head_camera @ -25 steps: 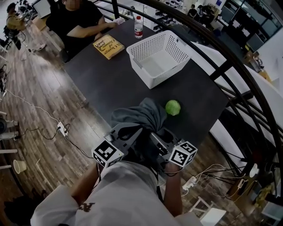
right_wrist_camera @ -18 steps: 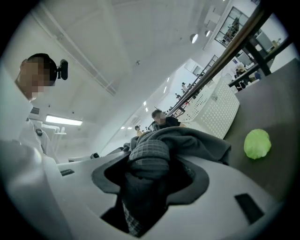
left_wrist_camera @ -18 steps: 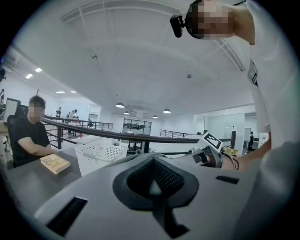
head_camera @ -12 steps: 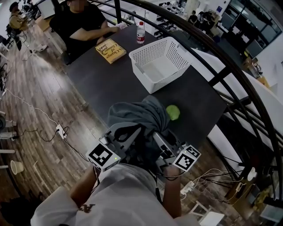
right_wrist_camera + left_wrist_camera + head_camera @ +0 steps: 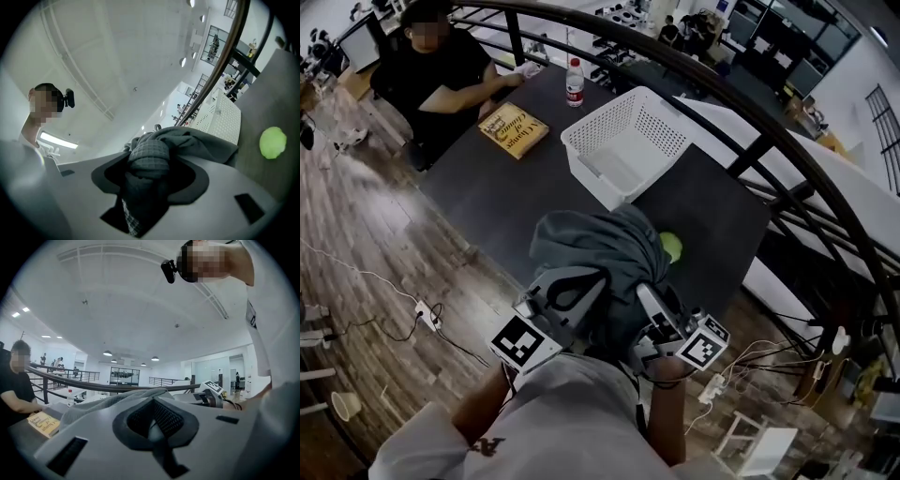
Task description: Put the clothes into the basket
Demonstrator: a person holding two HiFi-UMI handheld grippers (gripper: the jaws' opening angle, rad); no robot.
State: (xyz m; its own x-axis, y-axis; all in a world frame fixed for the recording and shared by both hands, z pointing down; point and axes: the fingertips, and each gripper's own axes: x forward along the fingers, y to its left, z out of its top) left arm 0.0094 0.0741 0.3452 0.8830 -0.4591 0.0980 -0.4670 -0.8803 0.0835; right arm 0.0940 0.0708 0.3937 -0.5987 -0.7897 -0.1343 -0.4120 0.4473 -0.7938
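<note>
The grey clothes (image 5: 592, 246) hang bunched over the table (image 5: 502, 197), held up between both tools. The right tool (image 5: 149, 161) has its jaws partly apart, clamped on a thick wad of fabric. The left tool (image 5: 157, 401) has its jaws drawn together, the cloth's edge at their tips, seemingly pinched. The basket (image 5: 670, 131) stands empty well ahead of the tools, so the carry and drop remain.

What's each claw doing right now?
Left claw: closed on the grey clothes.
Right claw: closed on the same grey clothes.
</note>
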